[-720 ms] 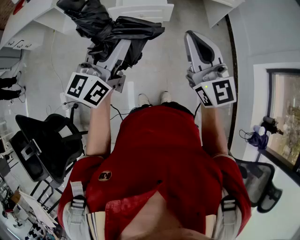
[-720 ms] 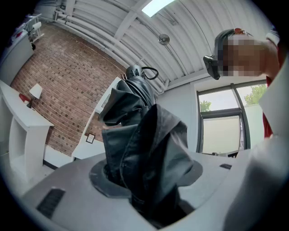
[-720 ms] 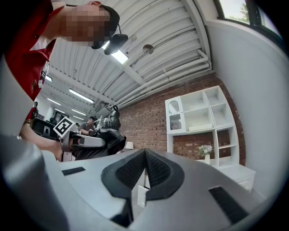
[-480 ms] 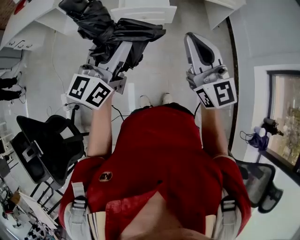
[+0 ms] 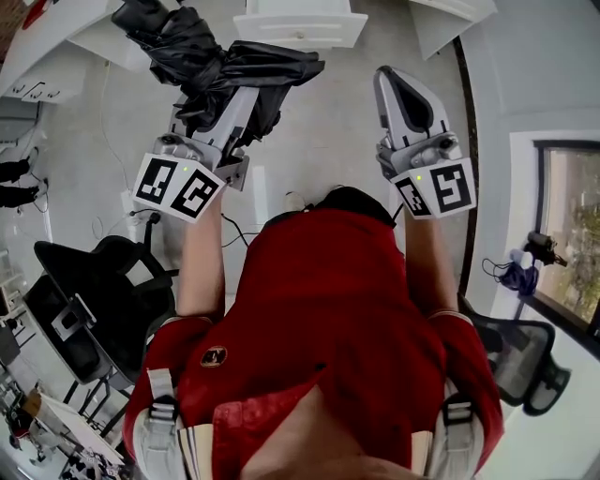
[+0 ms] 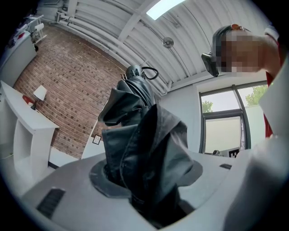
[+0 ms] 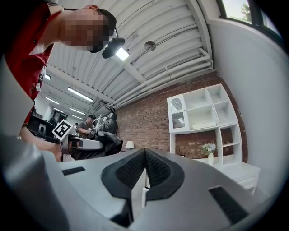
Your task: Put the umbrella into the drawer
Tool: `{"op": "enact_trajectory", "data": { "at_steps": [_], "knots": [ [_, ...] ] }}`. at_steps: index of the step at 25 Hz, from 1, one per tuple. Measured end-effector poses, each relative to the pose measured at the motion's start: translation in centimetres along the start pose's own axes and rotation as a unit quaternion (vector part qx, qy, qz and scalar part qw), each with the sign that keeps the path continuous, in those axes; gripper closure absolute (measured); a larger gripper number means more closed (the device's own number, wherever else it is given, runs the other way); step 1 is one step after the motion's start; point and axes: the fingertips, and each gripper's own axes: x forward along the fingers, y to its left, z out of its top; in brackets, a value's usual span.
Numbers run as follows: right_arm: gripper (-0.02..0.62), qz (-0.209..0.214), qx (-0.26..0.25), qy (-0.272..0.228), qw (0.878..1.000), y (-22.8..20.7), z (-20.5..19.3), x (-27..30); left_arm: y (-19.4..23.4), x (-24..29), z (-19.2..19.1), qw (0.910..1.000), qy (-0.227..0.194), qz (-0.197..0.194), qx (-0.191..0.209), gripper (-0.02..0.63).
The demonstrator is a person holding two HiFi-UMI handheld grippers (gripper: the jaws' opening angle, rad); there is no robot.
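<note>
The pale floor fills the upper half of the head view, and the person's red shirt fills the lower half. A window runs down the right edge. A black chair stands at the left of the person, and a second chair stands at the right. A white drawer with a small knob sits at the top edge, straight ahead of the person. The umbrella is black and folded, its loose fabric bunched. It is held out over the floor in front of the person, and its far end reaches toward the upper left corner of the head view. Its right flap lies just below the drawer in that view, and it is not in the drawer. The left gripper is clamped on the umbrella. In the left gripper view the crumpled fabric fills the gap between the jaws of that gripper and rises past them to a looped strap at the top. A brick wall stands behind it. The right gripper is held level beside the left one, well apart from the umbrella. In the right gripper view the dark pads of its jaws meet at the tips with nothing between them. White shelves stand against brick beyond.
</note>
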Motion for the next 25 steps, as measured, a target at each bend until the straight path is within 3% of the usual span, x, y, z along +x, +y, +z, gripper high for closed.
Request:
{"op": "enact_trajectory", "data": {
  "at_steps": [5,12,18,25],
  "knots": [
    [0.598,-0.013,-0.004,0.015,1.0,0.8,-1.3,2.1,3.9,-0.5,-0.2,0.9999,0.007,0.002,-0.008,0.364],
    [0.598,-0.023,-0.004,0.013,1.0,-3.3,-2.4,5.0,6.8,3.8,-0.3,0.9998,0.019,0.004,0.001,0.364],
    [0.598,-0.031,0.015,-0.008,0.999,-10.5,-5.0,10.2,10.4,10.4,-1.1,0.9987,0.045,0.007,0.023,0.364],
    [0.598,-0.031,0.025,-0.009,0.999,-21.2,-7.6,17.5,15.5,21.8,-2.4,0.9962,0.082,0.009,0.028,0.364]
  ]
}}
